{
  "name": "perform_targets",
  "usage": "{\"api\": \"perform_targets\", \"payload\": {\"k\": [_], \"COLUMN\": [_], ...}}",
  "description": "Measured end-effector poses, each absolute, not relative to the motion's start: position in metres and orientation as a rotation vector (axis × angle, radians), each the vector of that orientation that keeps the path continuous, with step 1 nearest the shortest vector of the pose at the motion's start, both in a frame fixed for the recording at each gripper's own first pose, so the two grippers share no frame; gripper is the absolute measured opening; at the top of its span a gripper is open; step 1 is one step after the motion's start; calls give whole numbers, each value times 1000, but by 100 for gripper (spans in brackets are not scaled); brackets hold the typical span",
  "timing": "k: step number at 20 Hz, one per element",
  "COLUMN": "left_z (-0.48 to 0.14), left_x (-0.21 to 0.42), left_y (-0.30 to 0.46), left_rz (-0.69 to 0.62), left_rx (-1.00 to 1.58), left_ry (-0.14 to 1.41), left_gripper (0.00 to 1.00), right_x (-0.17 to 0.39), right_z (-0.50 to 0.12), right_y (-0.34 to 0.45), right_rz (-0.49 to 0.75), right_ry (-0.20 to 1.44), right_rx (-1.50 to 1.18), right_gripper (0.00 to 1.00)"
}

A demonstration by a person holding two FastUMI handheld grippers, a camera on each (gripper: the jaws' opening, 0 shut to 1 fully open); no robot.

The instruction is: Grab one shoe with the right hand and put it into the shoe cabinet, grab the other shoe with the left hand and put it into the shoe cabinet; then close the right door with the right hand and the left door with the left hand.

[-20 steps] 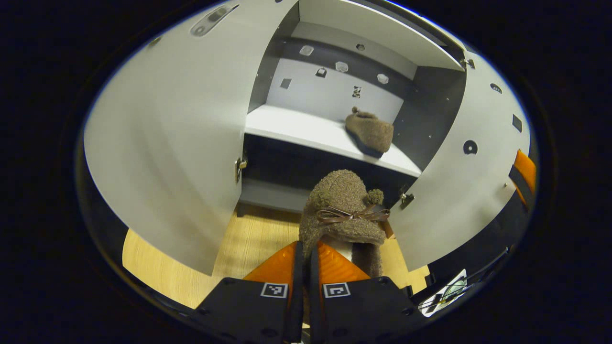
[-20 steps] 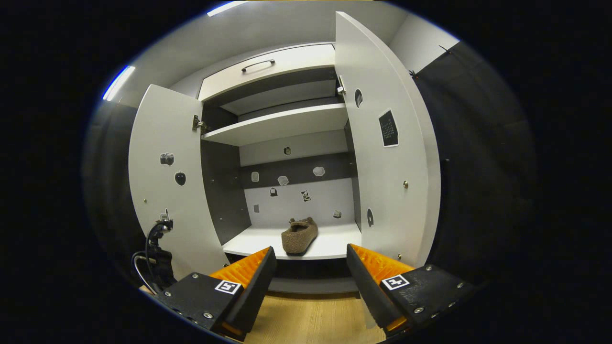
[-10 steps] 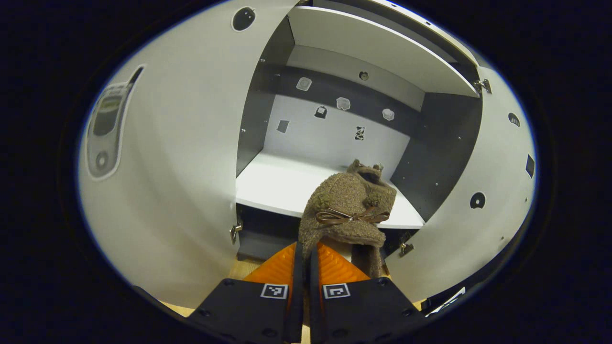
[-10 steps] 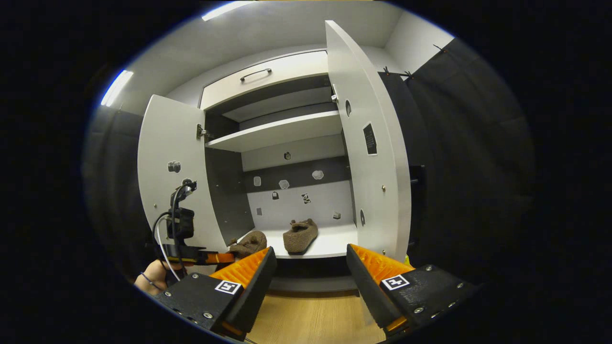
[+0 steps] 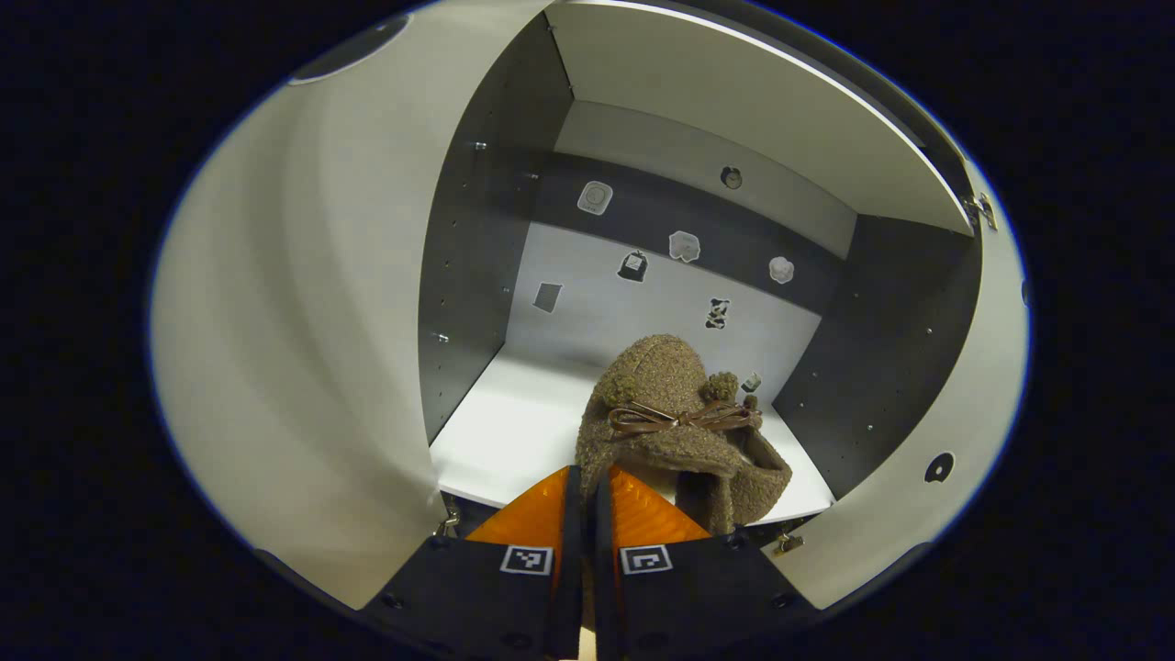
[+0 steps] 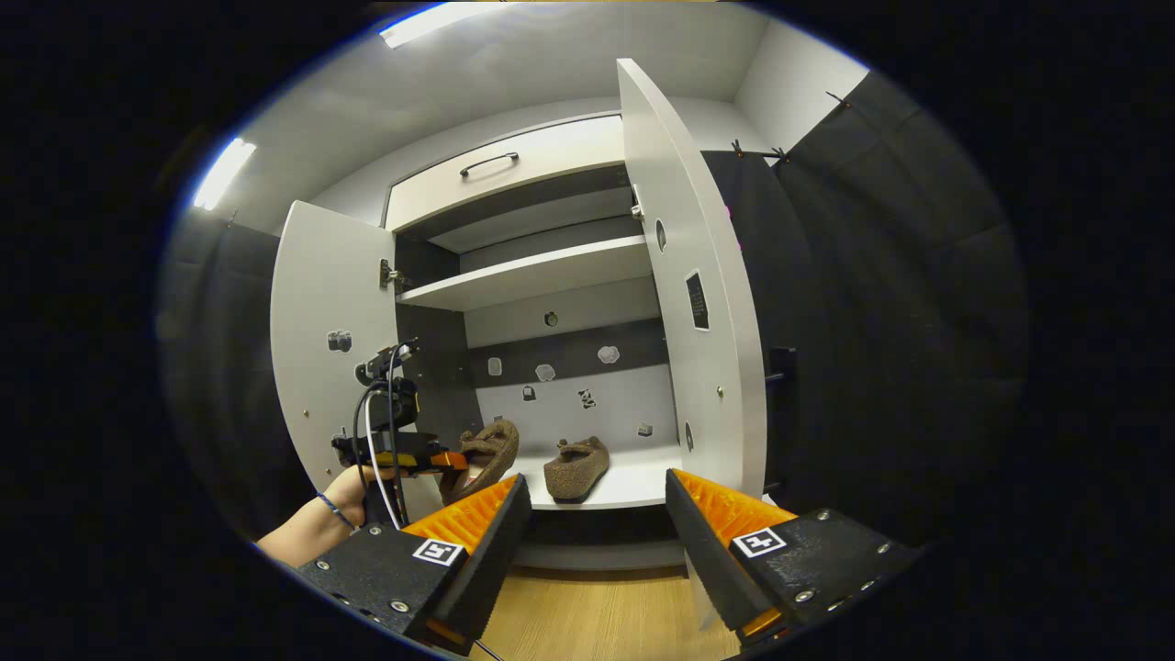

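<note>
My left gripper [image 5: 580, 479] is shut on the heel edge of a fuzzy brown slipper [image 5: 656, 404] with a ribbon bow. It holds the slipper over the front of the cabinet's white middle shelf [image 5: 514, 431]. In the right gripper view that held slipper [image 6: 485, 448] hangs at the shelf's left front, with the left gripper [image 6: 453, 459] and a hand [image 6: 344, 491] behind it. The second brown slipper [image 6: 576, 466] lies on the shelf [image 6: 638, 482] to its right. My right gripper [image 6: 597, 481] stands open and empty, back from the cabinet.
Both cabinet doors stand wide open: the left door [image 6: 321, 367] and the right door [image 6: 707, 367]. An upper shelf [image 6: 532, 274] and a drawer with a handle [image 6: 491, 163] sit above. Wooden floor [image 6: 597, 615] lies below the cabinet.
My left gripper has carried its slipper up and forward between the doors, from below the shelf to over its front edge. The right gripper has stayed open and drawn back slightly.
</note>
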State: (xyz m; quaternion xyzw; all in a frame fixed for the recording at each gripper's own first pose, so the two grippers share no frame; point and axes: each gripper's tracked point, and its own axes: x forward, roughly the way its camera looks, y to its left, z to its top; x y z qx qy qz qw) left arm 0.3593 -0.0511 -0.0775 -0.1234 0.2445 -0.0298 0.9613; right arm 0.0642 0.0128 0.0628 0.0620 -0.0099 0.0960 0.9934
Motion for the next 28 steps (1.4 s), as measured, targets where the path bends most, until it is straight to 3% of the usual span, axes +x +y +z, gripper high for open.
{"api": "perform_targets", "payload": {"k": [13,15,16,18,19,20,22,25,26,28], "left_z": [-122,-115,-110,-92,-84,-75,-54,-24,-14,6], "left_x": [443,446,446,436,430,426,411,378,367,342], "left_y": [-55,-56,-56,-60,-59,-57,-54,-58,-56,-55], "left_rz": [-19,-29,-34,-57,-63,-64,-63,-90,-91,-103], "left_rx": [-173,-154,-145,-133,-116,-92,-60,-80,-81,-77], "left_ry": [624,601,590,553,529,504,448,371,346,291], "left_gripper": [13,25,24,39,31,47,67,77,86,88], "right_x": [73,75,77,79,80,81,81,81,82,80], "right_z": [61,59,58,57,58,58,59,58,58,57], "right_y": [3,4,6,8,9,10,11,12,12,12], "right_rz": [148,144,145,148,149,150,152,156,158,160], "right_ry": [-8,-3,-1,-3,-5,-6,-9,-6,-3,-2], "right_rx": [117,118,119,119,117,118,121,121,119,116], "right_gripper": [91,91,91,91,91,91,91,91,91,91]}}
